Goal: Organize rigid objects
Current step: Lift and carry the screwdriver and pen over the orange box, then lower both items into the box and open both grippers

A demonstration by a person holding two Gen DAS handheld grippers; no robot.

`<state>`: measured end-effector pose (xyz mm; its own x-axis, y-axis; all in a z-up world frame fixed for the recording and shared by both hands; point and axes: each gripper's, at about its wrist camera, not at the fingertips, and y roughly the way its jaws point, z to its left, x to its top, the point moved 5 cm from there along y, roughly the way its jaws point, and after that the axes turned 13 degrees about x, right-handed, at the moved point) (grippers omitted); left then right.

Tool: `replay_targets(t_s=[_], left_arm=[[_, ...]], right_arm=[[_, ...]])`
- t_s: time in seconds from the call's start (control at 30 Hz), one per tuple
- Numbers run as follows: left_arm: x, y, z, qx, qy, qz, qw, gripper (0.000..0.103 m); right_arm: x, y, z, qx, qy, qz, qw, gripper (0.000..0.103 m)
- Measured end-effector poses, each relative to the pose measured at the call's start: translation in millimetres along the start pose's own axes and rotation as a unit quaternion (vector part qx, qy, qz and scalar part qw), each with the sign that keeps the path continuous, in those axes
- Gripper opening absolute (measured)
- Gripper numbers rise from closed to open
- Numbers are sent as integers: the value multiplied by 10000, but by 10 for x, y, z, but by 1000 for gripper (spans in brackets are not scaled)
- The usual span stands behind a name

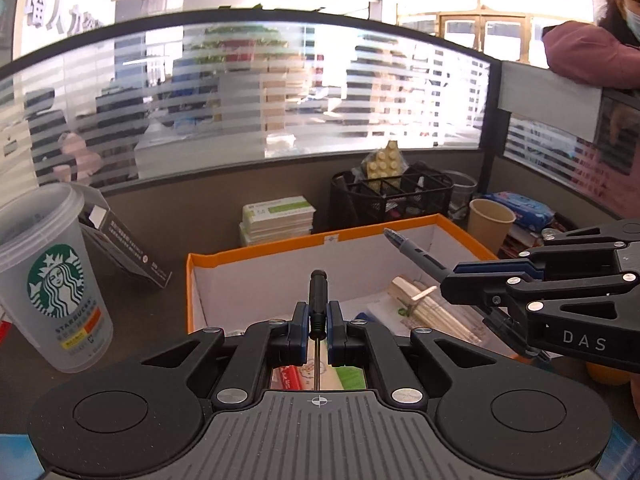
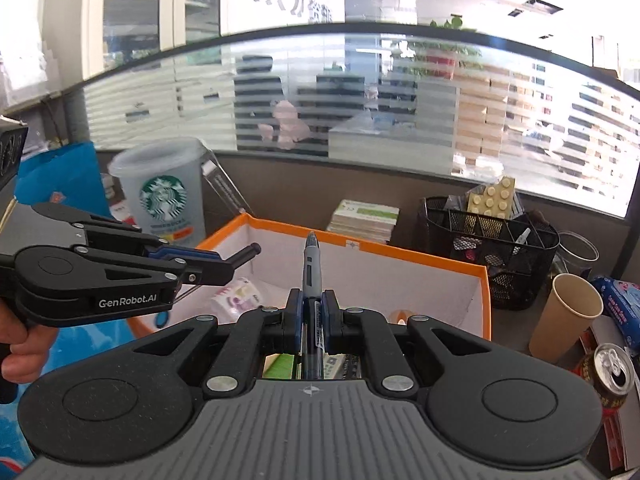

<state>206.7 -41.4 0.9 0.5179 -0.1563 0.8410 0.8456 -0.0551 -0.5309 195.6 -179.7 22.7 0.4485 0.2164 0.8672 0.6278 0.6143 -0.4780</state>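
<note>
- The left gripper [image 1: 319,314] is clenched on a small screwdriver with a black ribbed handle and thin metal shaft [image 1: 318,292]; the handle sticks up past the blue-padded fingertips and the shaft runs back between the jaws toward the camera.
- The right gripper [image 2: 311,312] grasps a grey-and-clear ballpoint pen with a dark tip [image 2: 311,264], tip pointing forward beyond the pads.
- Both tools hang above an open white cardboard box with an orange rim [image 1: 256,250], which holds wooden clips, paper packets and other small items.
- To the left of the box stands a frosted plastic Starbucks cup with a lid [image 1: 48,276], a dark leaflet leaning behind it.
- Behind the box lie a stack of white-and-green booklets [image 1: 278,220] and a black wire-mesh desk organiser [image 1: 392,196] with a yellow studded plate in it.
- A brown paper cup [image 2: 566,318] stands to the right of the box, and a red drink can [image 2: 610,376] is nearer the camera.
</note>
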Motion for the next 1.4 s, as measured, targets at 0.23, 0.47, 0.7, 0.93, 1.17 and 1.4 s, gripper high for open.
replay_targets(t_s=[0.23, 0.47, 0.7, 0.93, 1.17, 1.4], left_arm=[[-48, 256, -3, 94, 38, 270, 9996, 7], [-109, 421, -50, 146, 152, 515, 9985, 7], [-122, 588, -50, 224, 202, 769, 9966, 7], [-139, 699, -78, 269, 262, 972, 9946, 7], [-182, 829, -126, 327, 407, 1234, 9910, 7], [-177, 873, -168, 367, 567, 1464, 9869, 7]], right_arm=[[-20, 238, -117, -9, 135, 215, 9997, 9], [-129, 472, -164, -75, 184, 572, 9982, 9], [-149, 705, -228, -116, 279, 900, 9955, 9], [-146, 921, -282, -146, 423, 1240, 9913, 9], [-223, 1029, -371, -181, 693, 1519, 9858, 9], [-244, 1079, -436, -192, 789, 1846, 9795, 9]])
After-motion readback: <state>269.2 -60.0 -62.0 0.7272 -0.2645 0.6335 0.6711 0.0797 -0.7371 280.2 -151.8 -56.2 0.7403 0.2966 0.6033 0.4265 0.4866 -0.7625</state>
